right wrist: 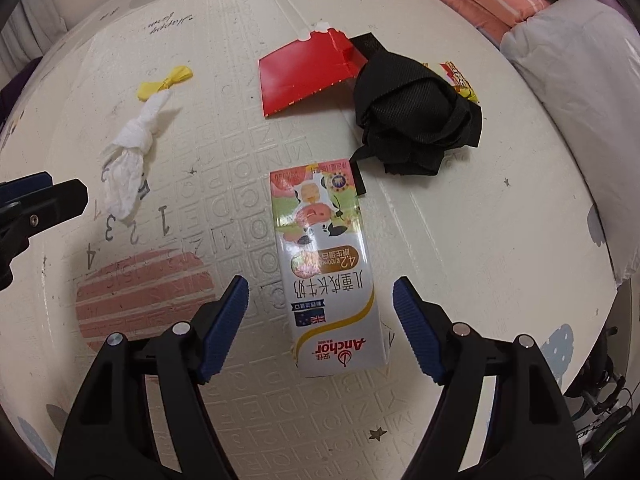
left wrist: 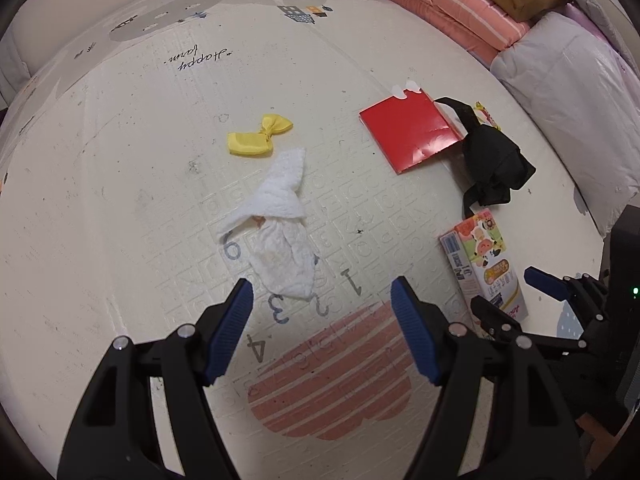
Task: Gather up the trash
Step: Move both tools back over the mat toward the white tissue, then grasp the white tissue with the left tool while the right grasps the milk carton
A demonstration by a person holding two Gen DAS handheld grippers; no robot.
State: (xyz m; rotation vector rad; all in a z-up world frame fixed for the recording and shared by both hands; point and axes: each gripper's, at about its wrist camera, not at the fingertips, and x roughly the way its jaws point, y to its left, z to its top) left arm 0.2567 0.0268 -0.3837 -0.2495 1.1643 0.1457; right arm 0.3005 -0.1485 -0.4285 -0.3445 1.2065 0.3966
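Observation:
A crumpled white tissue (left wrist: 278, 224) lies on the play mat just ahead of my open, empty left gripper (left wrist: 322, 300); it also shows in the right wrist view (right wrist: 130, 160). An Anchor milk carton (right wrist: 324, 272) lies flat between the fingers of my open right gripper (right wrist: 320, 300); it also shows in the left wrist view (left wrist: 486, 264). Beyond lie a yellow bow-shaped wrapper (left wrist: 258, 136), a red paper envelope (left wrist: 412, 132) and a crumpled black bag (right wrist: 416, 116). A yellow-red snack wrapper (right wrist: 460, 76) peeks from behind the bag.
The cream play mat (left wrist: 160, 200) carries printed letters and numbers. Folded pink bedding (left wrist: 436, 4) and a pale grey pillow (left wrist: 568, 112) line the far right edge. The right gripper (left wrist: 532, 292) shows at the left view's right side.

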